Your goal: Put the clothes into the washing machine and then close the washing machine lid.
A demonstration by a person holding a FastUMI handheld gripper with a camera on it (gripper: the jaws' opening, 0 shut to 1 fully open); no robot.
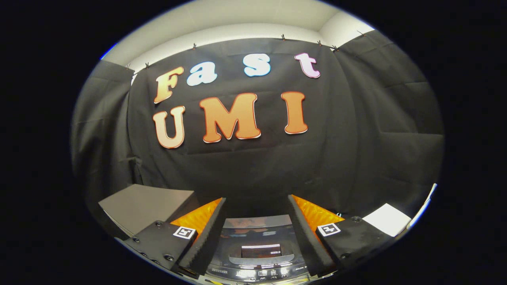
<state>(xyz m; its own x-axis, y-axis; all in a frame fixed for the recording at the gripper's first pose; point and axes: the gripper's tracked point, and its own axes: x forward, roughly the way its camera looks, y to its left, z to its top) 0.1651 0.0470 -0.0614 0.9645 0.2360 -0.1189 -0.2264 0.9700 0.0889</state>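
Below, washing machine (pixel 256 253) with its glossy lid (pixel 257 237) down, between fingers of the wide-open, empty tool (pixel 256 229).

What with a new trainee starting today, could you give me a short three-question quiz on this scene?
1. True or false: the gripper has its jaws shut on a garment.
2. What sits below, between the jaws? A) washing machine B) laundry basket C) sink
3. Fill in: the machine's glossy lid lies ____ (flat / raised).

Key: 1 false, the jaws stand open with nothing held; 2 A; 3 flat.
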